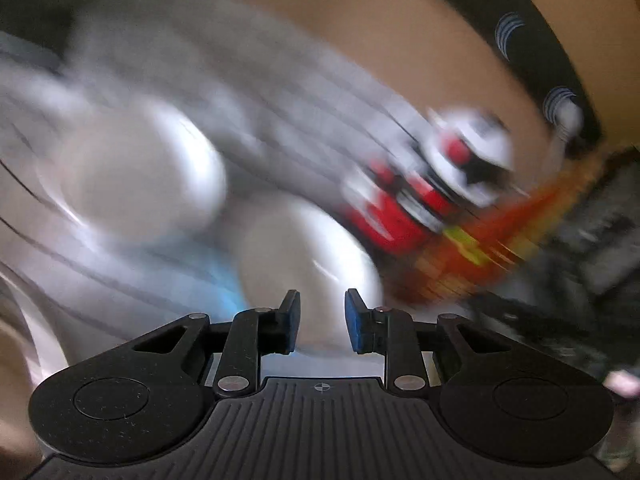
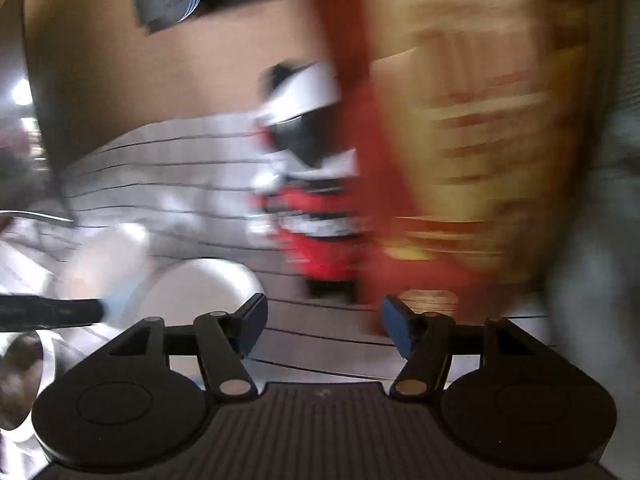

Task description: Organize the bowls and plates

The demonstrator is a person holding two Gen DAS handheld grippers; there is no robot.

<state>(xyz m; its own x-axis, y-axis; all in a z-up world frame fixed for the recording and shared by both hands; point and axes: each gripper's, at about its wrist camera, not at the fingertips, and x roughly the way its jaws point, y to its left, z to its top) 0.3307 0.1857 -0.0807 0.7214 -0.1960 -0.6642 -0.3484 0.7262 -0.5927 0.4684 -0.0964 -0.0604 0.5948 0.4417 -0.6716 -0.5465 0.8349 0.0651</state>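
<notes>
Both views are heavily motion-blurred. In the left wrist view, my left gripper is open and empty, with a white bowl-like dish just ahead of its blue pads. A second, larger white dish lies further left on a grey striped cloth. In the right wrist view, my right gripper is open wide and empty above the striped cloth. A white dish sits ahead to its left, and a paler white shape lies further left.
A red, white and black object stands right of the dishes; it also shows in the right wrist view. A large orange and yellow bag fills the right side. A shiny metal vessel sits at the lower left.
</notes>
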